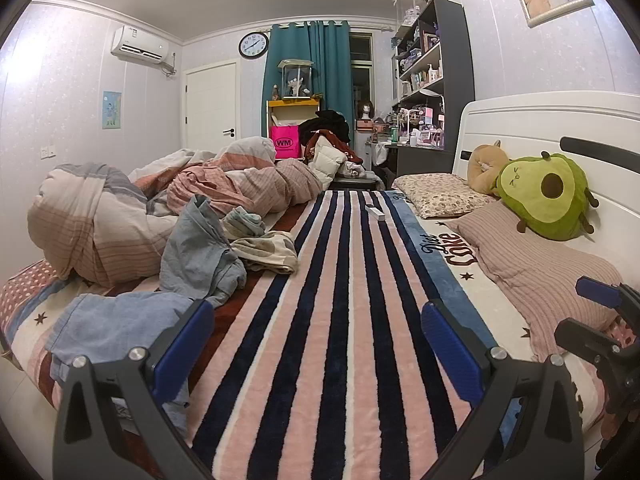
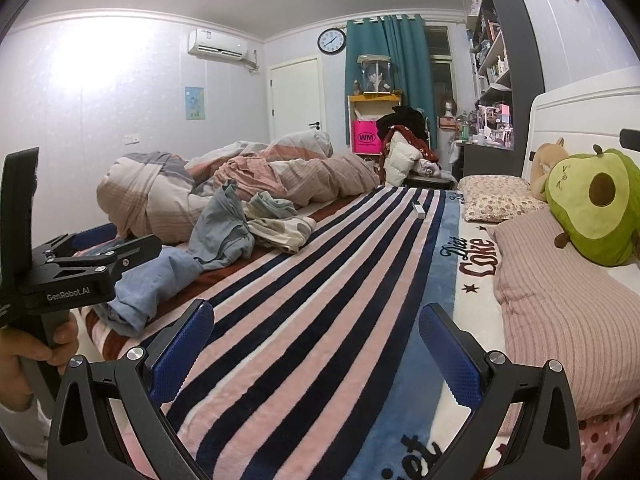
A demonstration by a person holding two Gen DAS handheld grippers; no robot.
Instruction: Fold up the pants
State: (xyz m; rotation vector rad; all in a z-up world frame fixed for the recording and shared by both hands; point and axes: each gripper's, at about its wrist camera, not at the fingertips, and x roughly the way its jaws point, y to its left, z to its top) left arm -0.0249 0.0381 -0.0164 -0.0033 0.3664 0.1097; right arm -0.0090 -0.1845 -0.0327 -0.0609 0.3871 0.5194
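Note:
Crumpled light-blue pants [image 1: 132, 320] lie on the left side of the striped blanket [image 1: 340, 320], partly bunched upward [image 1: 196, 256]; they also show in the right wrist view [image 2: 160, 280]. My left gripper [image 1: 318, 320] is open and empty, hovering above the blanket just right of the pants. My right gripper [image 2: 316, 322] is open and empty above the blanket's middle. The left gripper's body shows in the right wrist view [image 2: 80, 264], held by a hand.
A rumpled duvet [image 1: 120, 208] and other loose clothes [image 1: 264, 248] lie at the left. Pillows [image 1: 540, 264] and an avocado plush [image 1: 548, 196] line the right by the headboard. A small white box [image 1: 375, 212] sits on the blanket farther away.

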